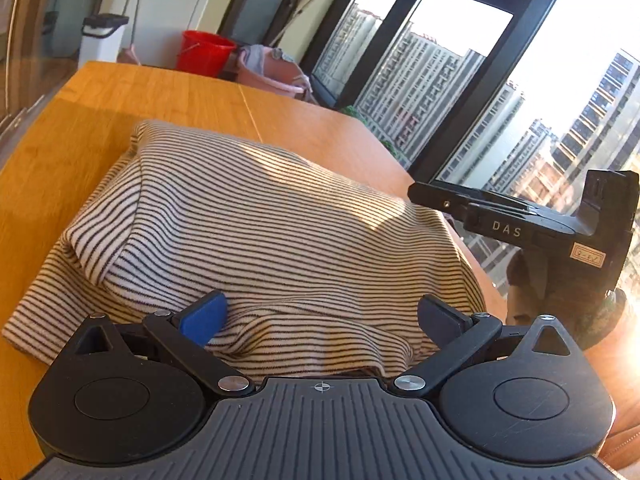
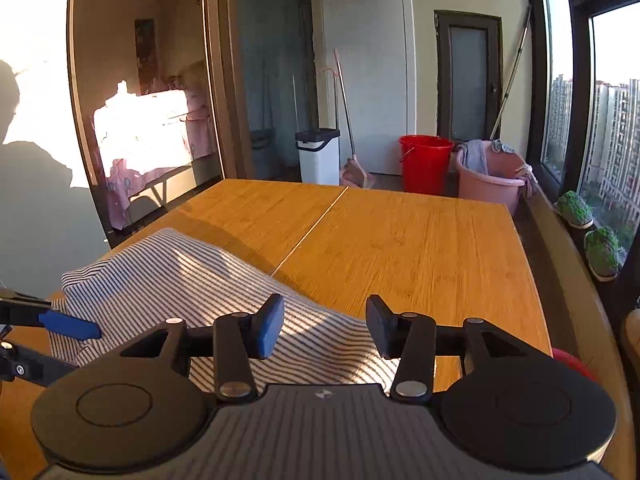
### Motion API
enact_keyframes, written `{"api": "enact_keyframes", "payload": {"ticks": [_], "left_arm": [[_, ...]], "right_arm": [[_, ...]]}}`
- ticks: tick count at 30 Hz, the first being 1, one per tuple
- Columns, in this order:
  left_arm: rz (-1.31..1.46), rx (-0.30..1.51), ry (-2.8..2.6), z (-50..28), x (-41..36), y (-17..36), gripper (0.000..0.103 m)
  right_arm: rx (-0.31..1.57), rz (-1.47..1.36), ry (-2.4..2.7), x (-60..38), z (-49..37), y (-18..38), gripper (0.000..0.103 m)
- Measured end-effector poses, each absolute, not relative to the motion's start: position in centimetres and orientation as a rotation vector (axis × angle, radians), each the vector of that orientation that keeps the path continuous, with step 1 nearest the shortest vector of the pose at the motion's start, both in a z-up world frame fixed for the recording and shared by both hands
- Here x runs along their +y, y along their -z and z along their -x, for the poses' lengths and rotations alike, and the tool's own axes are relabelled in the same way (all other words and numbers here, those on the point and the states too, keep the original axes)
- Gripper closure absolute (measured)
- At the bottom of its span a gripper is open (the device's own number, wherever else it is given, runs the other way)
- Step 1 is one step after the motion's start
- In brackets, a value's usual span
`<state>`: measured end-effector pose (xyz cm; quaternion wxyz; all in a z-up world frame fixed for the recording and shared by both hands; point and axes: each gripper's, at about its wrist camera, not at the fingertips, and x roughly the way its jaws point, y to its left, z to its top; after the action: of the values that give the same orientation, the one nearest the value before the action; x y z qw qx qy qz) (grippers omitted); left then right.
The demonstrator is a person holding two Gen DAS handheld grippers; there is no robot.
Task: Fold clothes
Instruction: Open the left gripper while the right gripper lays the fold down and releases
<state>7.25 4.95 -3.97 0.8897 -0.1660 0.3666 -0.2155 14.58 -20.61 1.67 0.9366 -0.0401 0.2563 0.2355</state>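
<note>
The striped shirt (image 1: 248, 220) lay in a folded, bunched heap on the wooden table (image 1: 80, 128), filling the middle of the left wrist view and lying at about 9 o'clock in the right wrist view, near the table's near-left corner. The left gripper (image 1: 320, 316) hovered over the shirt's near edge at 6 o'clock, jaws spread wide and clasping nothing. The right gripper (image 2: 326, 328) was released too, partly spread, with only cloth and bare wood showing in the gap between its fingers; its body appeared at 3 o'clock in the left wrist view, beside the shirt's right edge. Beyond the table's far end, toward 12 o'clock, stood a white bin (image 2: 319, 156), a red bucket (image 2: 425, 160) and a pink tub (image 2: 492, 180). Two small green plants (image 2: 575, 209) sat on the windowsill at 3 o'clock.
</note>
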Motion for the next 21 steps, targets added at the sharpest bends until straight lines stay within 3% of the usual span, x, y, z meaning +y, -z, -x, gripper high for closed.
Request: {"api": "enact_keyframes", "payload": {"ticks": [10, 16, 21], "left_arm": [[0.340, 0.716, 0.440, -9.7, 6.5, 4.8, 0.000], [0.341, 0.708, 0.388, -11.9, 7.9, 4.5, 0.000], [0.372, 0.724, 0.359, -10.7, 10.1, 2.9, 0.000]], "right_arm": [[0.658, 0.132, -0.486, -21.1, -13.3, 0.8, 0.050], [0.721, 0.126, -0.621, -20.0, -8.6, 0.3, 0.033], [0.689, 0.184, -0.731, -18.3, -6.4, -1.0, 0.031]]}}
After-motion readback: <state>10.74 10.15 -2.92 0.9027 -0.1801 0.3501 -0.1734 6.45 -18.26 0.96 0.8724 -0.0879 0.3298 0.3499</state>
